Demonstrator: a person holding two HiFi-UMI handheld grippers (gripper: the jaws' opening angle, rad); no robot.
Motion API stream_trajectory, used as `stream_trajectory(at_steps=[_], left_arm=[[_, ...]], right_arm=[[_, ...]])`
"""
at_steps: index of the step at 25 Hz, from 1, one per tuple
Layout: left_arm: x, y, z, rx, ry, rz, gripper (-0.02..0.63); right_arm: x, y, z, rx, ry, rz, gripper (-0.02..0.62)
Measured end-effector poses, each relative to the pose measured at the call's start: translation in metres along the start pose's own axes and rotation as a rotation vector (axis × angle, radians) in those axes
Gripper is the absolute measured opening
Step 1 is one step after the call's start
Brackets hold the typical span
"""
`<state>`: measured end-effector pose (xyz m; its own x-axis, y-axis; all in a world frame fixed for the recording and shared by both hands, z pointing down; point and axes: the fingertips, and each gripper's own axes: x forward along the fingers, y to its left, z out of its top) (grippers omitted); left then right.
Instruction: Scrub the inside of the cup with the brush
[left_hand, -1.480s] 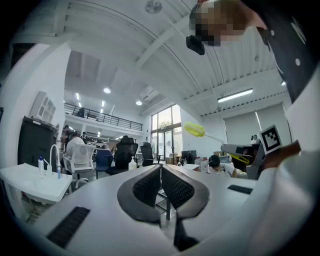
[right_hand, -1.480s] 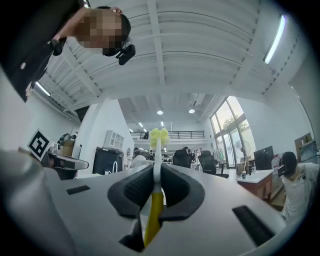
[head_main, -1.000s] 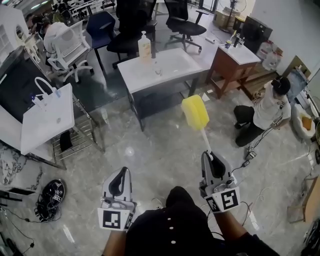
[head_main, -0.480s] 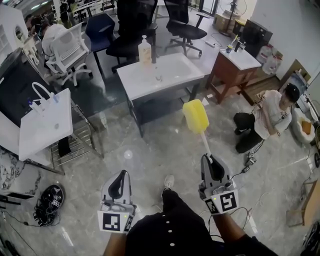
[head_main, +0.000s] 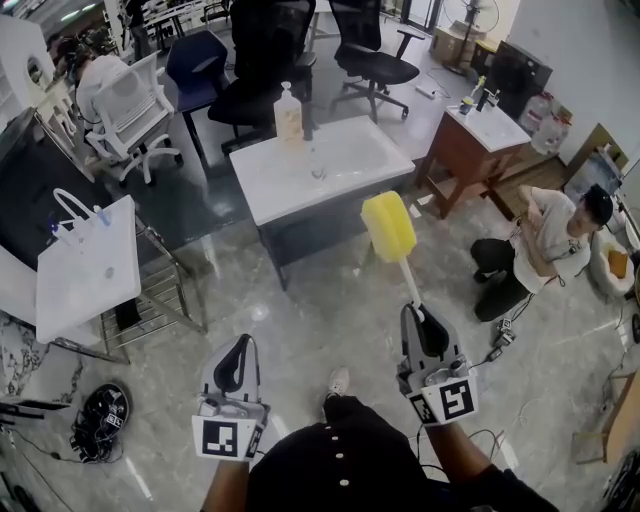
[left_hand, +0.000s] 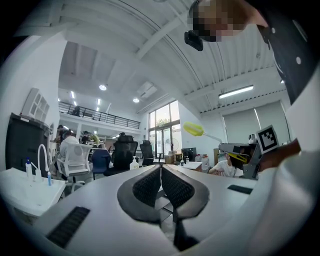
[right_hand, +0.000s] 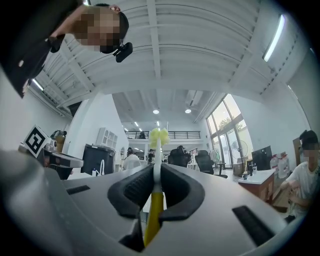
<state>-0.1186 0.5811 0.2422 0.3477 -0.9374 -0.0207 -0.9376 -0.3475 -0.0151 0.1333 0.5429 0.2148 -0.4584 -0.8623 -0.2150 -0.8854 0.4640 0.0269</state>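
Observation:
A small clear cup (head_main: 317, 170) stands on the white table (head_main: 350, 175) ahead, beside a soap bottle (head_main: 288, 112). My right gripper (head_main: 418, 312) is shut on the thin handle of the brush (head_main: 389, 227), whose yellow sponge head points forward and up, short of the table. In the right gripper view the handle (right_hand: 154, 210) runs between the closed jaws of my right gripper (right_hand: 157, 167) to the sponge head (right_hand: 159, 136). My left gripper (head_main: 240, 345) is held level at the lower left, shut with nothing in it (left_hand: 161, 167). The brush (left_hand: 193, 129) shows to its right.
Office chairs (head_main: 370, 45) stand behind the table. At the right are a wooden cabinet with a basin (head_main: 480, 125) and a crouching person (head_main: 545, 240). A white tote bag (head_main: 85, 255) rests on a wire rack at the left. Cables (head_main: 100, 410) lie on the marble floor.
The table, the rack and the crouching person have shifted in the head view as I move across the floor toward the table. Both grippers keep their pose, and the brush stays gripped.

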Motion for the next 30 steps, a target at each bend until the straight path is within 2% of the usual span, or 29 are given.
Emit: stream_trajectory(at_steps=[17, 23, 30], left_arm=[[0.141, 0.008, -0.007, -0.015, 0.021, 0.08, 0.026], [0.169, 0.001, -0.012, -0.018, 0.032, 0.076, 0.026], [0.191, 0.009, -0.011, -0.024, 0.042, 0.067, 0.026]], right_arm=[[0.102, -0.105, -0.035, -0.007, 0.029, 0.056, 0.048], [0.118, -0.133, -0.042, 0.019, 0.026, 0.044, 0.048], [0.137, -0.145, -0.047, 0.014, 0.04, 0.04, 0.048]])
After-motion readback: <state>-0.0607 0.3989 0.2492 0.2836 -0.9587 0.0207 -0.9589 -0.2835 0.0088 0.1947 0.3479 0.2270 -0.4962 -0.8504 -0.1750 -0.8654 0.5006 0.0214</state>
